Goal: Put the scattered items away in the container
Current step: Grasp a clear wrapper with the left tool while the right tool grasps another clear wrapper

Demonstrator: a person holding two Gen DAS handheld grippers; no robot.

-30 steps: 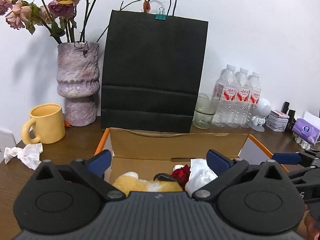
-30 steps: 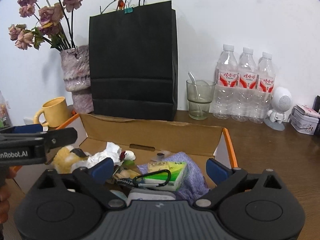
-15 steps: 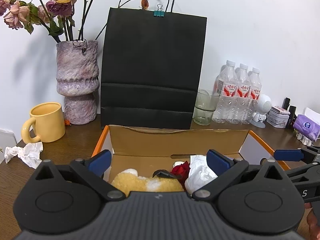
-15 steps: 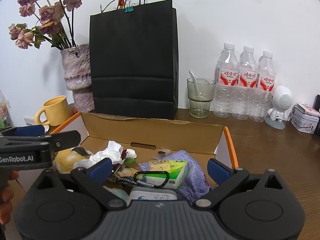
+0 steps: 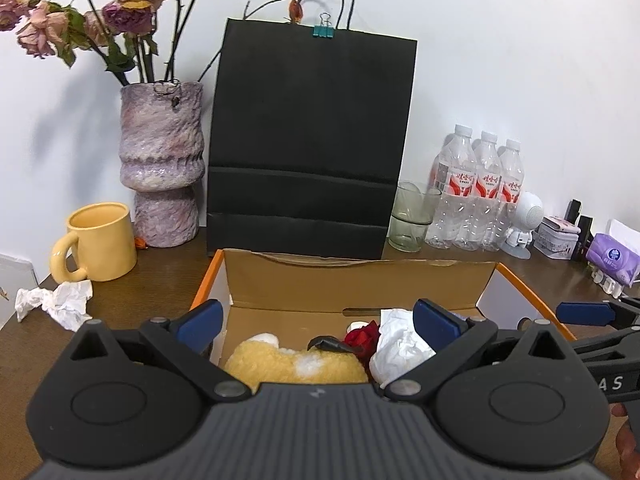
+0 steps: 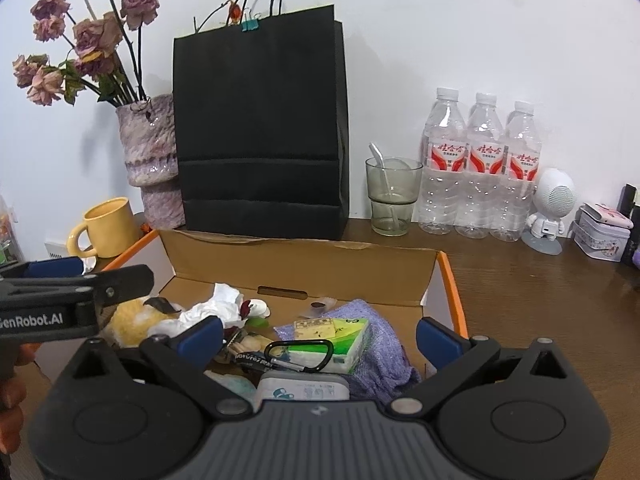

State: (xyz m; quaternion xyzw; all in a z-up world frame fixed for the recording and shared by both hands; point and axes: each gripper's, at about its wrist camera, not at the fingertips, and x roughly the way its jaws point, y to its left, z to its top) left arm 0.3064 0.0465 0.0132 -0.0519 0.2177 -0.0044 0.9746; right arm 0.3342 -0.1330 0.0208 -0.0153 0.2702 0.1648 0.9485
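Note:
An open cardboard box with orange edges (image 5: 360,280) (image 6: 304,268) sits on the brown table. In it lie a yellow plush toy (image 5: 292,364) (image 6: 132,320), crumpled white paper (image 5: 400,348) (image 6: 216,308), a red flower (image 5: 362,336), a green tissue pack (image 6: 340,340), a black carabiner (image 6: 300,354) and a purple cloth (image 6: 384,352). My left gripper (image 5: 316,316) is open and empty above the box's left half. My right gripper (image 6: 320,328) is open and empty above the box's right half. A crumpled paper ball (image 5: 56,304) lies on the table left of the box.
Behind the box stand a black paper bag (image 5: 312,144), a purple vase with dried roses (image 5: 162,164), a yellow mug (image 5: 100,242), a glass (image 6: 392,196), three water bottles (image 6: 480,168) and a small white robot figure (image 6: 552,208). Tins and a purple tissue pack (image 5: 612,258) sit at the right.
Both grippers have risen and drawn back slightly from the box, so more of its inside shows. Both stay open and empty.

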